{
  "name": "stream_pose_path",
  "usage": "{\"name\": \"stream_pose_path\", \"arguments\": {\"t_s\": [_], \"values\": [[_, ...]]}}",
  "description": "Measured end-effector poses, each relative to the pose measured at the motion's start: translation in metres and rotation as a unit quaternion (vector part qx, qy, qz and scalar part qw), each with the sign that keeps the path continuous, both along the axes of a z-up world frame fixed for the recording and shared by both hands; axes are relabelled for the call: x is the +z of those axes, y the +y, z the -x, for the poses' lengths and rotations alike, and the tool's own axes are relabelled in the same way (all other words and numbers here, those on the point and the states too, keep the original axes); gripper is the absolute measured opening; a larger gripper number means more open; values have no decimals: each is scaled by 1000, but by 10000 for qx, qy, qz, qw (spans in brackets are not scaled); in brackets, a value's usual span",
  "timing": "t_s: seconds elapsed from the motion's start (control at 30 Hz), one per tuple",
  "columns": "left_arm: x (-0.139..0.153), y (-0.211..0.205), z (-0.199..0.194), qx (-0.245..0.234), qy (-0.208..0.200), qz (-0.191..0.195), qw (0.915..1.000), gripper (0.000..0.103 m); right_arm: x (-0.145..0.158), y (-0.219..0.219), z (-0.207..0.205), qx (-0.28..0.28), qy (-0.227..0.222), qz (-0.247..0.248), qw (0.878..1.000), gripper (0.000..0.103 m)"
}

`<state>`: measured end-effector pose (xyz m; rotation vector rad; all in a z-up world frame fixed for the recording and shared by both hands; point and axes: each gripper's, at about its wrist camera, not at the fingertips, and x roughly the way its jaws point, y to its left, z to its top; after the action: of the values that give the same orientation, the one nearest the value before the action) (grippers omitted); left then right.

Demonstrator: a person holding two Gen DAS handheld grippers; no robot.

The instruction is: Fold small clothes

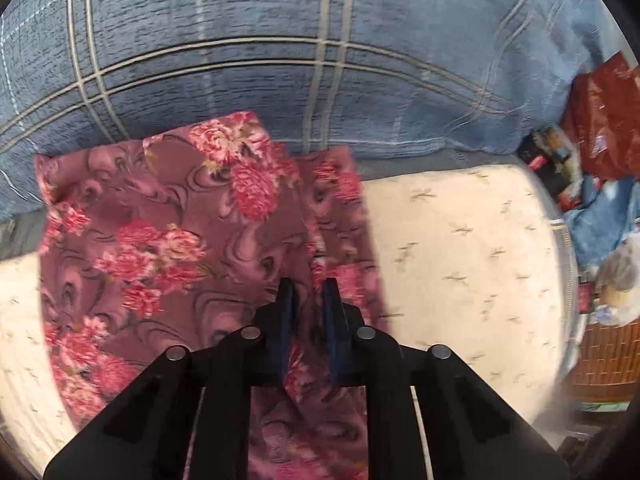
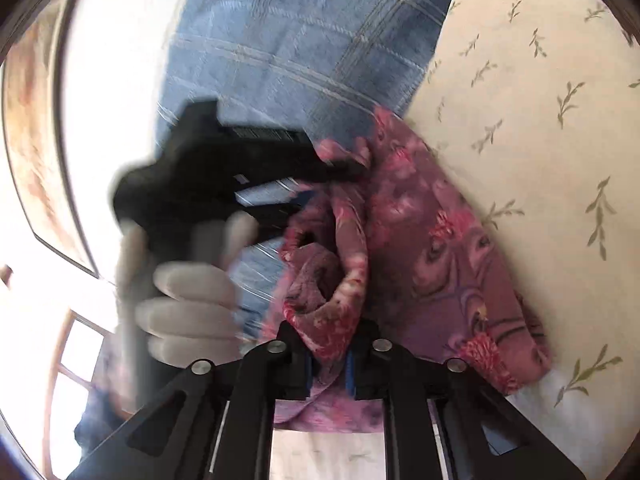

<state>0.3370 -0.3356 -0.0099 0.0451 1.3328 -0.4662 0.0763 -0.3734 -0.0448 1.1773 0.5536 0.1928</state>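
Floral garment (image 1: 168, 240), pink and maroon with red blossoms, spread part-folded on cream sheet (image 1: 460, 248) sprigged with small green leaves. Far edge of garment against blue plaid blanket (image 1: 280, 80); one flap doubled over toward middle, a narrower strip lying alongside on the right.

Left gripper (image 1: 308, 292) aimed steeply down over the cloth. Dark blue pads nearly together, a fold of the floral fabric running up between them: pinching garment at near edge. Same tool seen from right wrist view as blurred black body (image 2: 224, 176), tip buried in the bunched cloth, gripped by a white-gloved hand (image 2: 188, 300).

Right gripper (image 2: 329, 344) held closer to level and rolled, so bed appears tipped on its side. Jaws pressed close, blue pads clamping a gathered lump of the garment (image 2: 420, 240); fabric bulging out above the fingertips and hanging below them. Rest of cloth trailing off onto the cream sheet (image 2: 540, 80), blanket (image 2: 300, 40) behind.

Much motion blur in both views, worst around glove and left tool.

Off the bed edge, left wrist view: red plastic bag (image 1: 604, 120), mixed clutter (image 1: 560, 168), woven basket (image 1: 600, 360). Bright window frame (image 2: 76, 352) low in right wrist view.
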Motion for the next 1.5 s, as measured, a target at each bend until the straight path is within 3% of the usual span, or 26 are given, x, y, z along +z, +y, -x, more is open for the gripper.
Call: {"name": "stream_pose_path", "arguments": {"t_s": [0.1, 0.17, 0.27, 0.33, 0.37, 0.4, 0.5, 0.57, 0.63, 0.7, 0.73, 0.8, 0.9, 0.97, 1.0, 1.03, 1.1, 1.17, 1.23, 1.27, 1.3, 1.33, 1.37, 1.4, 1.5], "values": [[2, -6, 7, -77, 206, 373, 9991, 12, 6, -14, 18, -255, -161, -245, 9992, 9], [6, -3, 12, -51, 317, 542, 9980, 12, -11, -25, 21, -371, 82, -688, 9969, 9], [22, 20, 14, 146, 321, 1093, 9934, 17, -41, -24, 14, -255, 703, -1208, 9899, 8], [36, 49, 13, 477, 219, 1410, 9886, 37, -35, -20, 11, -237, 781, -932, 9923, 16], [43, 72, 11, 731, 109, 1473, 9863, 52, -27, -18, 13, -303, 872, -702, 9933, 18], [45, 88, 8, 906, 30, 1464, 9851, 56, -21, -20, 18, -479, 913, -524, 9933, 19], [39, 148, -2, 1359, 18, 1438, 9802, 56, 5, -32, 43, -1334, 668, -37, 9888, 22], [23, 182, -9, 1746, 170, 1486, 9732, 56, 31, -42, 50, -1809, 322, 433, 9820, 39], [-2, 209, -12, 2122, 522, 1731, 9603, 56, 43, -49, 31, -1669, 194, 496, 9845, 58], [-20, 220, -11, 2256, 760, 1897, 9526, 56, 46, -56, -23, -966, 294, 615, 9930, 60], [-27, 221, -10, 2226, 817, 1915, 9524, 56, 43, -56, -61, -436, 510, 793, 9946, 60], [-34, 219, -7, 2060, 853, 1958, 9550, 56, 30, -55, -102, -18, 902, 1002, 9909, 60], [-36, 216, -8, 1871, 839, 2162, 9546, 56, 14, -48, -140, 351, 1256, 1295, 9830, 60], [-33, 218, -9, 1837, 841, 2220, 9539, 56, -4, -40, -171, 931, 1636, 1418, 9718, 59], [-31, 218, -11, 1806, 845, 2284, 9529, 56, -8, -35, -179, 1102, 1711, 1509, 9674, 41], [-28, 218, -11, 1784, 832, 2323, 9525, 56, -3, -31, -177, 1192, 1571, 1624, 9668, 8], [-21, 215, -9, 1689, 688, 2357, 9546, 56, 13, -23, -175, 1422, 1226, 1794, 9657, 9], [-17, 213, -7, 1607, 546, 2351, 9571, 58, 42, -21, -155, 1279, 552, 2043, 9689, 8], [-22, 205, -9, 1622, 471, 2146, 9620, 59, 52, -30, -139, 938, 293, 2066, 9735, 8], [-28, 201, -10, 1644, 504, 1963, 9653, 60, 46, -38, -134, 762, 362, 2035, 9754, 8], [-37, 192, -11, 1618, 603, 1772, 9689, 61, 29, -48, -137, 686, 736, 1986, 9749, 8], [-41, 187, -11, 1594, 586, 1647, 9716, 61, 15, -51, -141, 718, 1073, 2006, 9711, 8], [-36, 184, -9, 1556, 414, 1552, 9747, 62, -8, -52, -146, 782, 1684, 2157, 9586, 9], [-30, 181, -6, 1490, 337, 1427, 9779, 61, -18, -52, -147, 865, 1831, 2082, 9569, 9], [-17, 183, 6, 1284, 339, 1535, 9792, 60, 0, -56, -129, 579, 1452, 1953, 9682, 16]]}}
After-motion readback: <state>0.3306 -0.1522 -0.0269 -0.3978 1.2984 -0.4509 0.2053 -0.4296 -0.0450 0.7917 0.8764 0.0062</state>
